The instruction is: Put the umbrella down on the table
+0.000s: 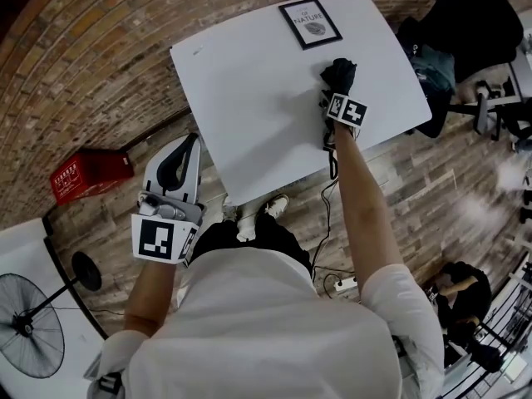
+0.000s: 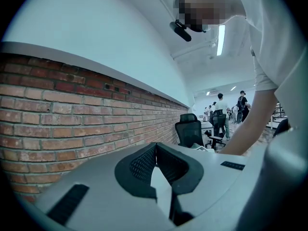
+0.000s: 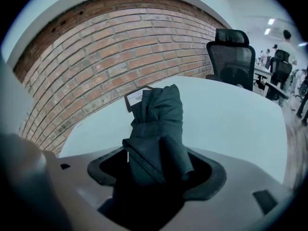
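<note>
Brick wall (image 2: 72, 109) runs along my 9-to-12 side. White surface (image 1: 249, 81) sits at my 12 o'clock, mostly bare. Red crate (image 1: 87, 173) is on the floor at 9 o'clock, well apart from the surface.

My left hand-held gripper (image 1: 187, 140) is at 10 o'clock, off the surface's near-left edge and over the floor. It points roughly level, its jaws are together, and nothing is between them (image 2: 155, 146).

My right hand-held gripper (image 1: 337, 90) is at 1 o'clock over the right half of the surface, angled down. Its jaws stand wide apart (image 3: 156, 153), with dark gaps beside the thing sitting in them, so no clamp.

Folded dark umbrella (image 1: 339, 75) sits between those right jaws, strapped shut, its far end (image 3: 159, 109) poking toward 12 o'clock over the surface. I can't tell if it lies fully flat.

Small framed picture (image 1: 309, 23) lies on the surface at 11 o'clock from the umbrella, near it but not touching.
</note>
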